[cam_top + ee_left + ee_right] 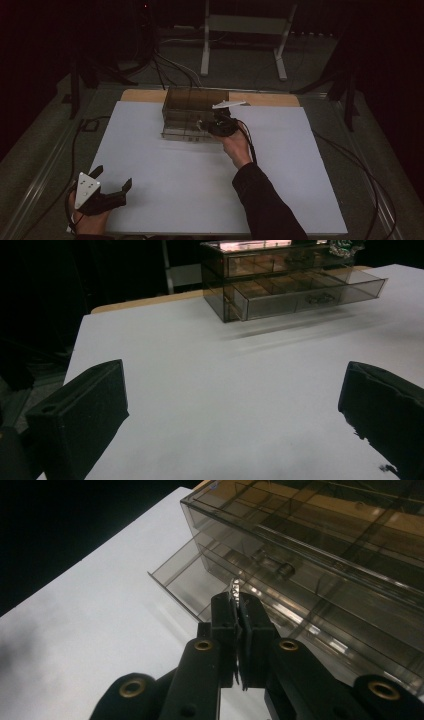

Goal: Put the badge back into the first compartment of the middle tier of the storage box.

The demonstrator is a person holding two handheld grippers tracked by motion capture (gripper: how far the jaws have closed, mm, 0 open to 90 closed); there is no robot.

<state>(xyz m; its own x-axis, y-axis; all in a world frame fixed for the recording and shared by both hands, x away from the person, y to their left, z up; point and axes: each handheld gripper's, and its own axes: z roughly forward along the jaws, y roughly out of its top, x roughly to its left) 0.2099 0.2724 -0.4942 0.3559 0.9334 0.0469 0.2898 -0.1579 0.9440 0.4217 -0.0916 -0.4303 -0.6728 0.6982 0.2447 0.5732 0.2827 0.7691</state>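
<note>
A smoky clear drawer box (192, 107) stands at the far middle of the white board (200, 180). Its lower drawer (310, 292) is pulled out. My right gripper (204, 125) is at the front of the box, above that open drawer (187, 580). Its jaws (239, 600) are shut on a small glittering silver item (235, 586), whose tip pokes out past them. My left gripper (112, 177) rests at the board's near left corner. It is open, and there is only bare board between its fingers (80, 410).
A wooden table edge (145, 95) shows behind the board. Cables (77, 145) trail off to the left and right. White frame legs (205, 50) stand on the floor beyond the table. The surroundings are dark.
</note>
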